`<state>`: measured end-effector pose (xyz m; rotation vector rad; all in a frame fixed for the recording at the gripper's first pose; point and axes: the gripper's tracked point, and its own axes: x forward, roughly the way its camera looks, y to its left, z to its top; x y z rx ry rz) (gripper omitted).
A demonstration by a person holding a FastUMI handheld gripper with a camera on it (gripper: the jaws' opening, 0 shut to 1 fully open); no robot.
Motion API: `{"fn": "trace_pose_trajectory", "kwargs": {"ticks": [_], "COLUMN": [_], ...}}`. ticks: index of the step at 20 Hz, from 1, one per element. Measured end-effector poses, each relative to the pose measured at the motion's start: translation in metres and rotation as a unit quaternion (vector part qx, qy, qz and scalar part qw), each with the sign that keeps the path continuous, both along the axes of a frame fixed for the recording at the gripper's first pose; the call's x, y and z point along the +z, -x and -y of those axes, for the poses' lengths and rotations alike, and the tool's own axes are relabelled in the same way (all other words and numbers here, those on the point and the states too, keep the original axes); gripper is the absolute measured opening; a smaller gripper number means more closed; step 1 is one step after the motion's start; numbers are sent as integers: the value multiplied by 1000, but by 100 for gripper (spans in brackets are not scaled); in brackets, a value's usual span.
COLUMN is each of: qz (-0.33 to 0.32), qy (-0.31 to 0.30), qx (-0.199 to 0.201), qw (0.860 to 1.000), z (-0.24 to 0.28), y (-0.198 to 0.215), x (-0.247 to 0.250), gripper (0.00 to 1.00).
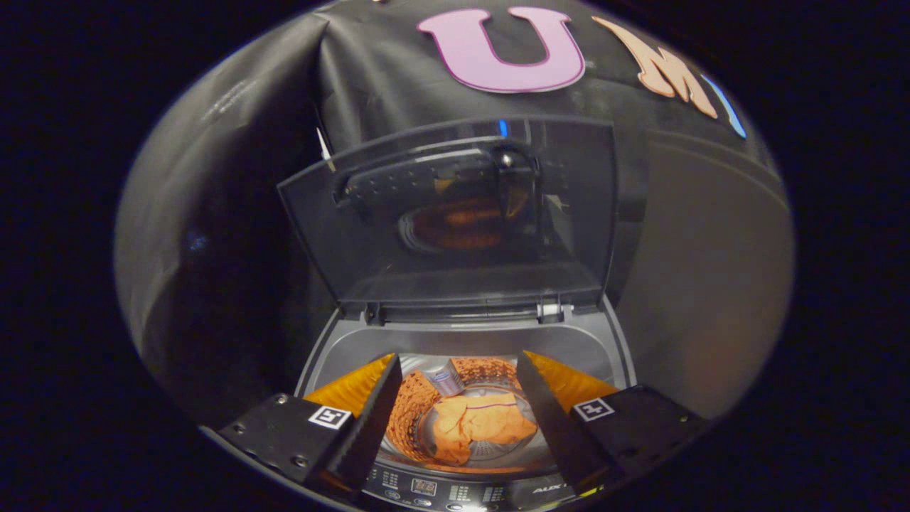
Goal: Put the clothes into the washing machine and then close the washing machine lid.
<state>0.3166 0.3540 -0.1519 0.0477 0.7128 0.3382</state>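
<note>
A grey top-loading washing machine (569,341) stands below me with its tinted lid (455,213) raised upright at the back. An orange garment (480,423) lies crumpled at the bottom of the drum (416,409). My gripper (458,370) hovers above the drum mouth, open, with nothing between its fingers. The garment shows through the gap between the fingers, well below them. The lid's glass reflects the drum and the gripper.
The control panel (455,491) runs along the machine's near edge, under the fingers. The black cloth wall (227,213) hangs behind and to the left of the machine, close behind the raised lid. A grey surface (704,284) lies to the machine's right.
</note>
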Motion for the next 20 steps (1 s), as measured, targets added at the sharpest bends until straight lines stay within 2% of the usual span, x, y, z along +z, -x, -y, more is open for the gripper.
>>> {"fn": "trace_pose_trajectory", "kwargs": {"ticks": [5, 7, 10, 13, 16, 20], "qz": [57, 89, 170, 233, 270, 322], "qy": [6, 26, 13, -14, -26, 1], "qx": [7, -1, 12, 1, -13, -32], "qw": [998, 996, 985, 972, 962, 946], "z": [-12, -12, -38, -53, -59, -58], "y": [-12, -24, -45, -73, -102, -140], "x": [53, 73, 109, 147, 175, 192], "gripper": [98, 98, 97, 97, 97, 97]}}
